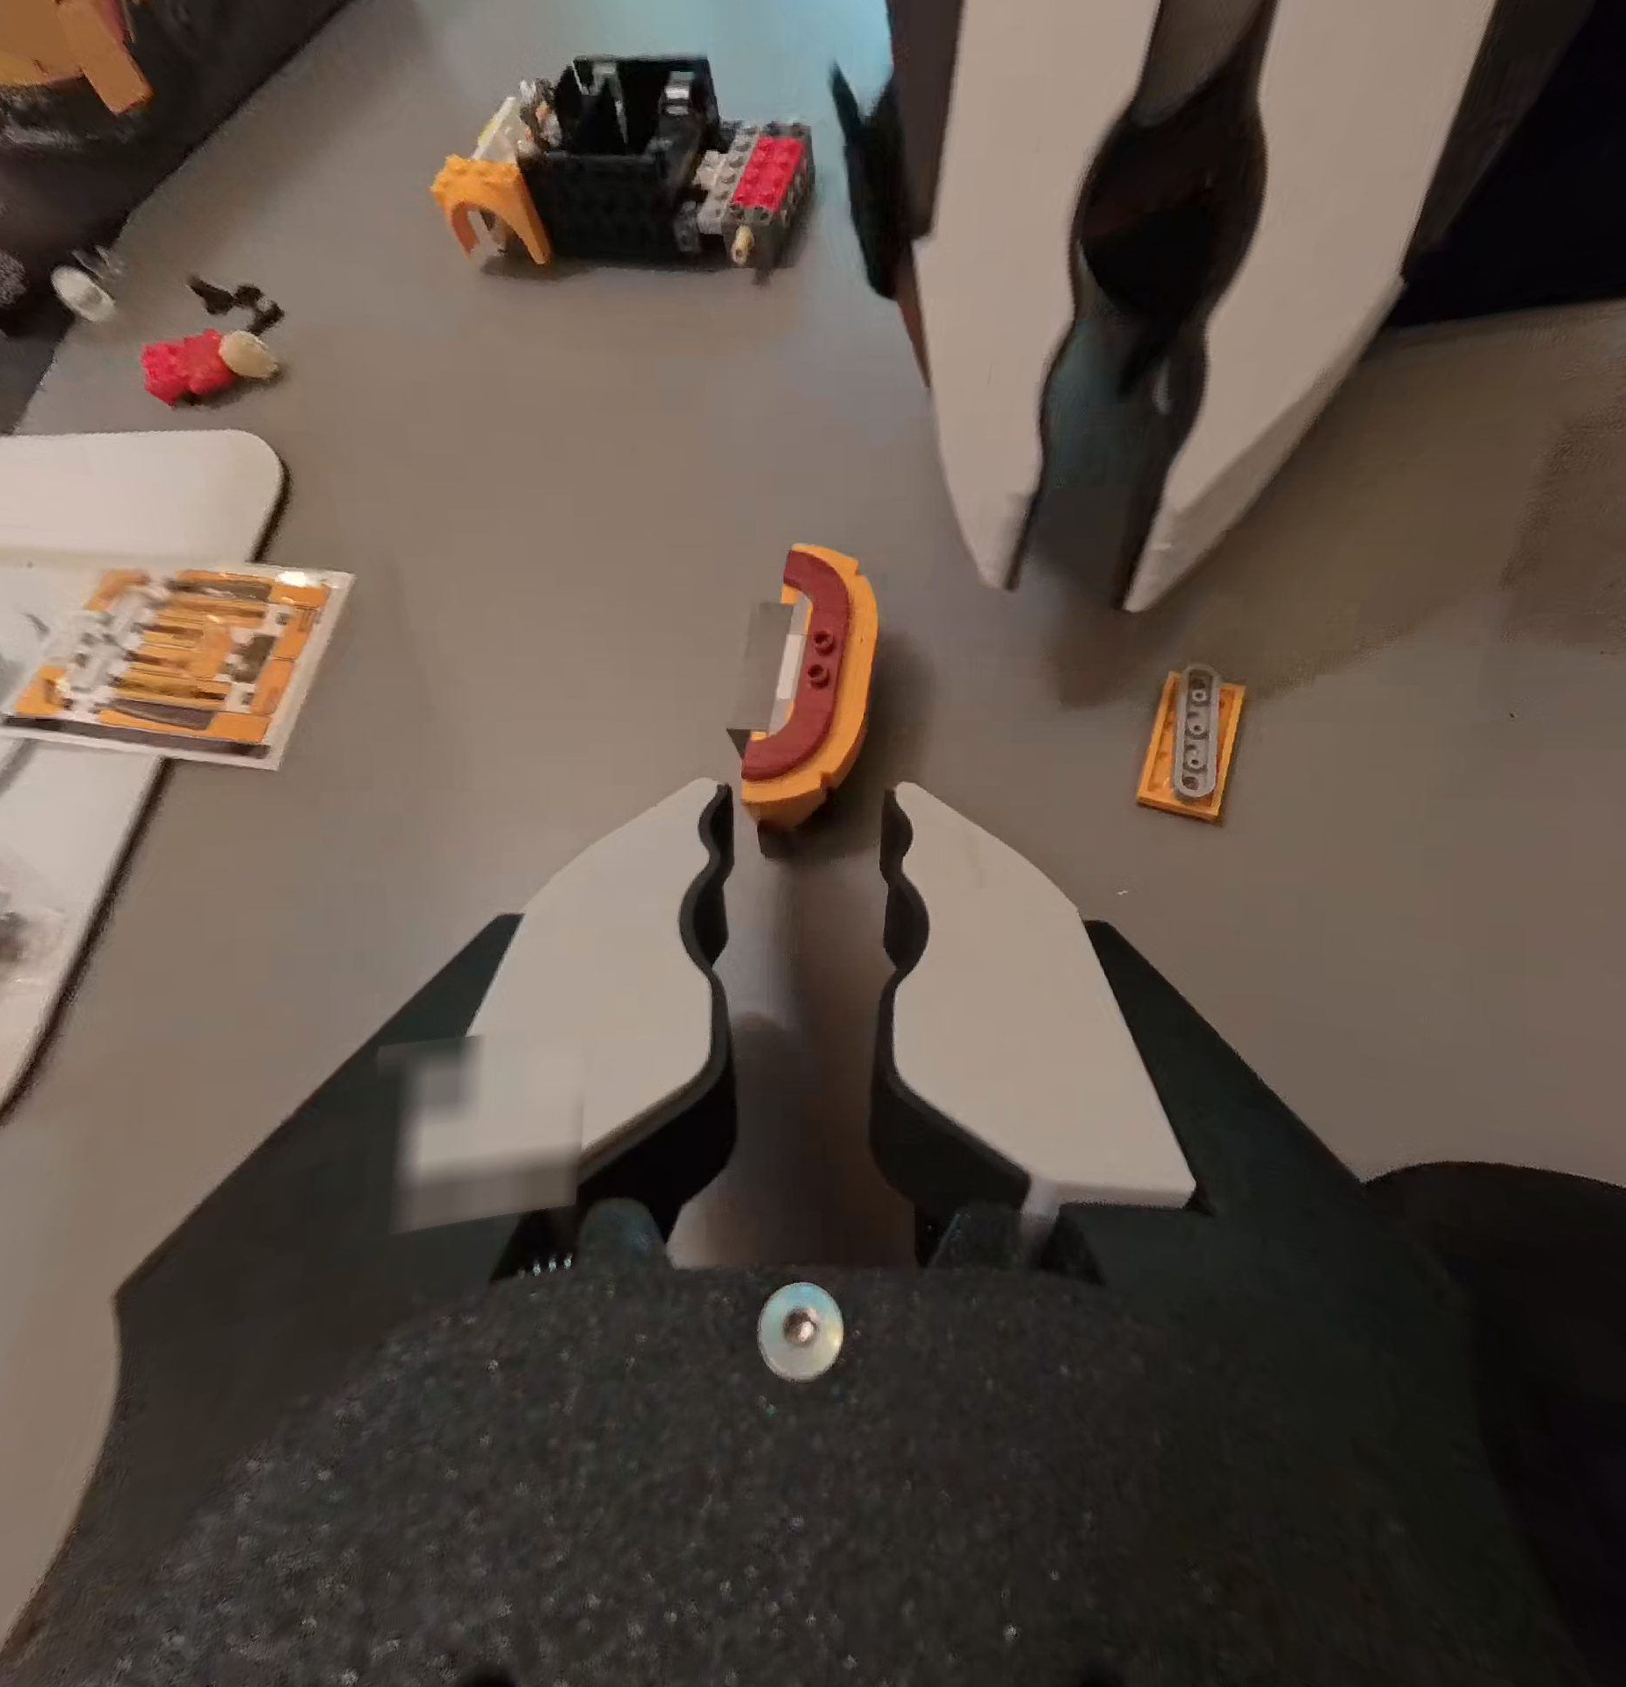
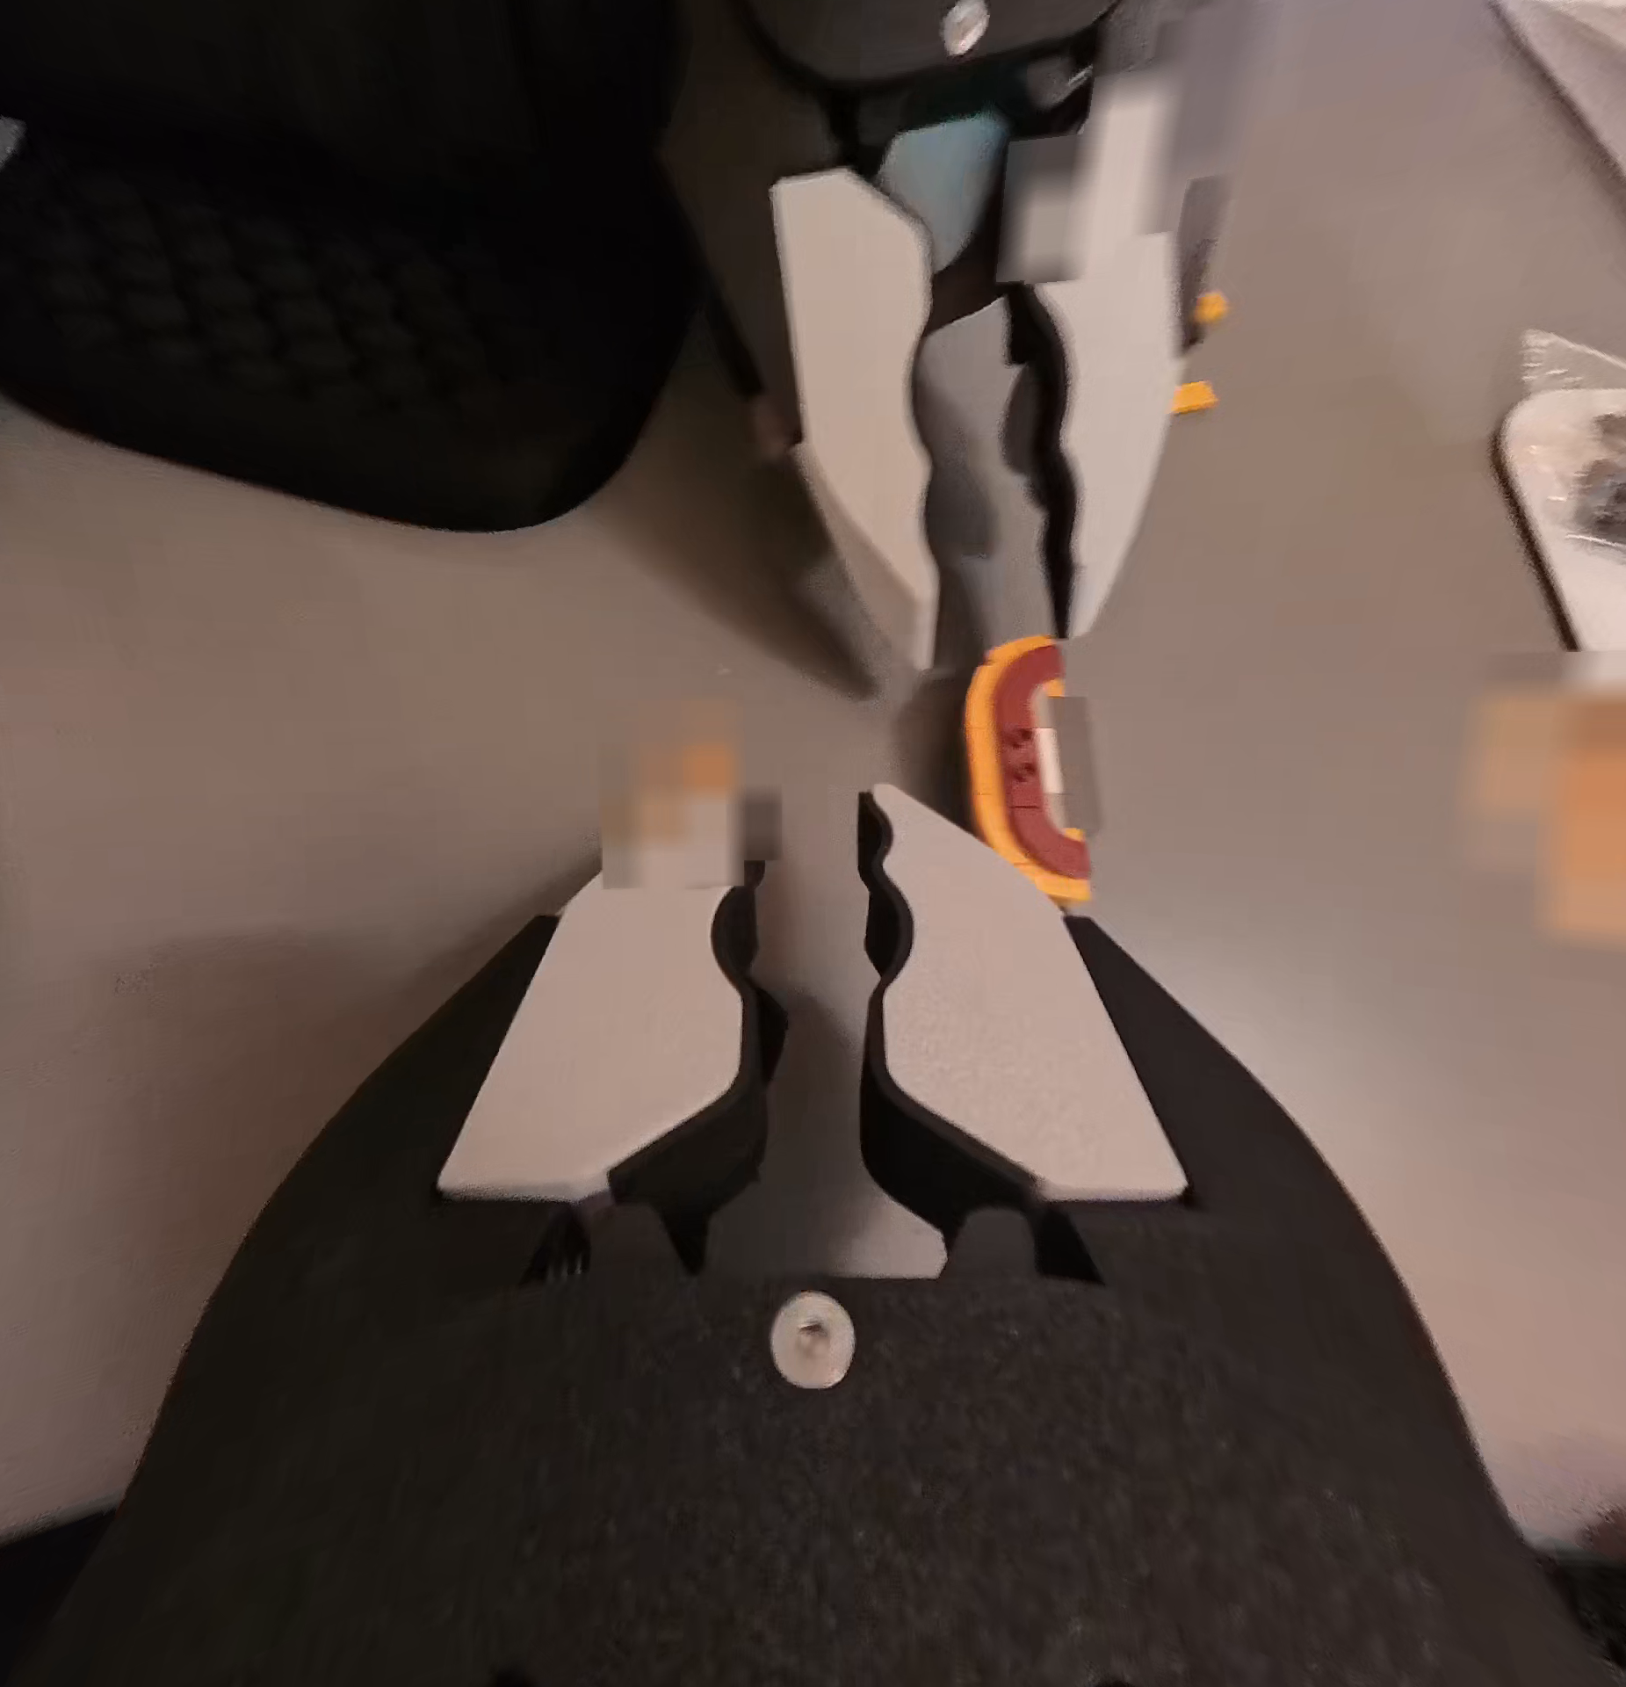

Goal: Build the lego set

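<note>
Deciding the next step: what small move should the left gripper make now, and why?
Probably ease the left gripper forward and close on the orange arch piece: its jaws are open and empty, and the piece lies on the table just past the fingertips.

The work surface is a flat, matte grey table point(image 1: 535, 511). Soft shadows fall on it. A white tray with rounded corners point(image 1: 106, 493) lies at its left edge. In the right wrist view, a black object with a woven, mesh-like texture point(image 2: 316, 301) occupies the upper left corner. Illumination is dim and warm.
</note>
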`<state>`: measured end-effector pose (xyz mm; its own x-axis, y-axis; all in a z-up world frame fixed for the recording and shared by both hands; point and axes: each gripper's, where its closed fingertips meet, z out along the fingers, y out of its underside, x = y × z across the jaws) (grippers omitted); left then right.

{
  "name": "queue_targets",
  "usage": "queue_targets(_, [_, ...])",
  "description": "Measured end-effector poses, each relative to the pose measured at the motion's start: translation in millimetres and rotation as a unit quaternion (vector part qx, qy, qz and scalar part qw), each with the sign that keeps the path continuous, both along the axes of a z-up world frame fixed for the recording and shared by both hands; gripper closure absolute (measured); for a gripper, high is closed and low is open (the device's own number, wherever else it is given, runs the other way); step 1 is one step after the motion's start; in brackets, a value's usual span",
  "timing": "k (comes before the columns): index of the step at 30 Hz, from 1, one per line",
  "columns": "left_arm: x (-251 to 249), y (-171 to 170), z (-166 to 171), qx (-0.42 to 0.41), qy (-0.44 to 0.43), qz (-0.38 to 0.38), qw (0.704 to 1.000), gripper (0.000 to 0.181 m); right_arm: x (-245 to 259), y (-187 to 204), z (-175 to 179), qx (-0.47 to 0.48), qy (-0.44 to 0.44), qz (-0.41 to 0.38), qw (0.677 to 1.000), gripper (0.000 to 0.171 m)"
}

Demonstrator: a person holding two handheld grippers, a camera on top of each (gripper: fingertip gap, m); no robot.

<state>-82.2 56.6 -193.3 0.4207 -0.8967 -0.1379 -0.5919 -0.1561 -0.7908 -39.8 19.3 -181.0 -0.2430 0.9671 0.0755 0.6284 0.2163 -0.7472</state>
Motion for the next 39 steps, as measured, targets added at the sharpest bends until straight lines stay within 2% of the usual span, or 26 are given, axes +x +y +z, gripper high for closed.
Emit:
queue_targets(5, [16.3, -27.5, 12.7, 0.020, 0.014, -0.056, 0.998, 0.158, 2.1, -22.9, -13.3, -0.001, -0.027, 0.009, 1.000, 0.153])
queue_targets(11, [38.2, -64.4, -14.5, -0.009, 0.064, -0.129, 0.990, 0.155, 0.4, -26.5, -18.6, -0.024, -0.043, -0.014, 0.999, 0.157])
queue_targets(23, [43.0, -64.8, -18.0, -0.036, 0.039, -0.127, 0.990, 0.152, 0.1, -26.1, -17.1, -0.044, -0.038, -0.008, 0.998, 0.156])
queue_targets(27, [44.3, -66.0, -18.5, -0.041, 0.036, -0.129, 0.990, 0.158, 3.1, -21.5, -20.2, -0.014, -0.059, 0.043, 0.997, 0.149])
queue_targets(34, [43.1, -65.3, -18.6, -0.039, 0.035, -0.128, 0.990, 0.163, 0.5, -17.5, -22.7, 0.002, -0.086, 0.173, 0.981, 0.149])
queue_targets(36, [43.0, -65.3, -18.6, -0.038, 0.035, -0.128, 0.990, 0.163, 0.7, -21.0, -24.7, -0.009, -0.097, 0.204, 0.974, 0.151])
queue_targets(39, [42.7, -64.6, -18.5, -0.037, 0.036, -0.126, 0.991, 0.164, 5.2, -25.8, -26.6, -0.036, -0.123, 0.224, 0.966, 0.163])
